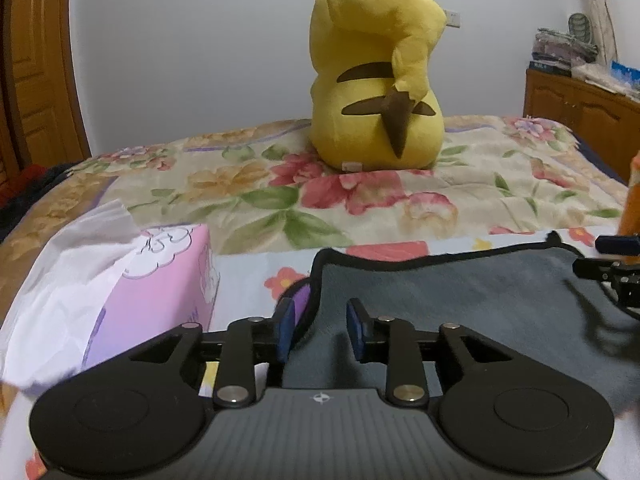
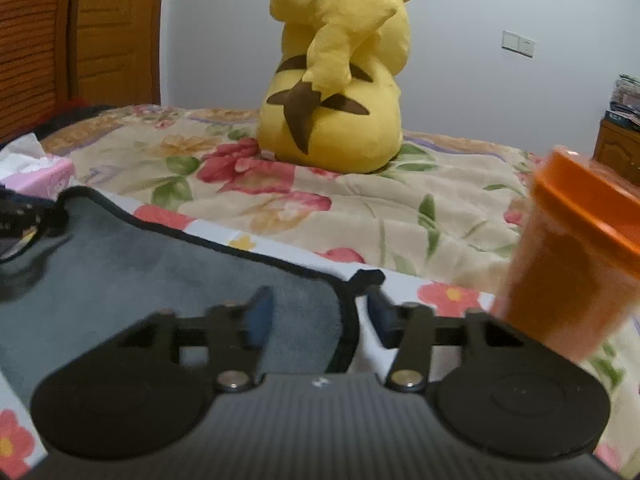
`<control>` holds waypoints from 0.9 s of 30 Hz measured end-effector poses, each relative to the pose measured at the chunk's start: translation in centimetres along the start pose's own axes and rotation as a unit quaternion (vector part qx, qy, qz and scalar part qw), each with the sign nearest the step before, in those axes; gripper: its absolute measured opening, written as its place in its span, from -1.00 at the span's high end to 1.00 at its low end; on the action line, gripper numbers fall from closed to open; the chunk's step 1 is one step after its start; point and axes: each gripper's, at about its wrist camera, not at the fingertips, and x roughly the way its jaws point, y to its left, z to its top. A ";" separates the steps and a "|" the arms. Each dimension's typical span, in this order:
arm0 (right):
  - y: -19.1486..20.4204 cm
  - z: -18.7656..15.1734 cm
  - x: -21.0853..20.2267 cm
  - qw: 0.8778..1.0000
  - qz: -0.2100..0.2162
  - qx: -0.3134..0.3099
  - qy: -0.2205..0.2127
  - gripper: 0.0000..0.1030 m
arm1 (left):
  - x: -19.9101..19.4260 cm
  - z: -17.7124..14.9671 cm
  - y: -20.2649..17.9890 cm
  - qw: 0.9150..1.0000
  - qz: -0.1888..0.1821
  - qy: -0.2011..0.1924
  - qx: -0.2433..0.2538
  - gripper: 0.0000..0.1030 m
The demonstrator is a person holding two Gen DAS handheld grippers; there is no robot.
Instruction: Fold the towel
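Observation:
A grey towel [image 1: 460, 300] with a black hem lies flat on the flowered bed; it also shows in the right wrist view [image 2: 160, 272]. My left gripper [image 1: 320, 330] is open, its blue pads either side of the towel's near left edge. My right gripper [image 2: 316, 316] is open, its jaws straddling the towel's right corner and hem. The right gripper also shows at the right edge of the left wrist view [image 1: 616, 272]. I cannot tell whether either gripper's pads touch the cloth.
A pink tissue box [image 1: 160, 288] stands just left of the towel. An orange lidded container [image 2: 572, 260] stands just right of the right gripper. A large yellow plush toy [image 1: 376, 72] sits further back on the bed. A wooden cabinet [image 1: 580, 120] is at far right.

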 end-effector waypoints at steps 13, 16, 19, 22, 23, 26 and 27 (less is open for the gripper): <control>1.0 0.7 -6.0 1.000 0.010 0.013 0.008 -0.10 | -6.5 -0.8 -2.1 1.000 -0.014 0.014 0.021 0.11; 1.4 0.9 -7.6 1.000 0.009 0.015 0.006 -0.10 | -8.4 -0.5 -2.5 1.000 -0.019 0.009 0.022 0.11; 1.7 0.9 -9.1 1.000 0.010 0.017 0.004 -0.10 | -10.2 -0.1 -2.9 0.999 -0.020 0.001 0.030 0.11; 2.0 0.9 -10.4 1.000 0.012 0.020 0.003 -0.10 | -11.7 0.2 -3.3 0.999 -0.025 -0.003 0.031 0.11; 2.1 0.9 -10.8 1.000 0.012 0.021 0.002 -0.10 | -12.2 0.3 -3.4 0.999 -0.025 -0.004 0.033 0.11; 2.2 0.6 -12.0 1.000 0.012 0.024 0.002 -0.10 | -13.4 0.4 -3.8 0.999 -0.026 -0.008 0.039 0.11; 2.2 0.6 -12.4 1.000 0.012 0.025 0.002 -0.10 | -13.7 0.4 -3.8 0.999 -0.026 -0.008 0.039 0.09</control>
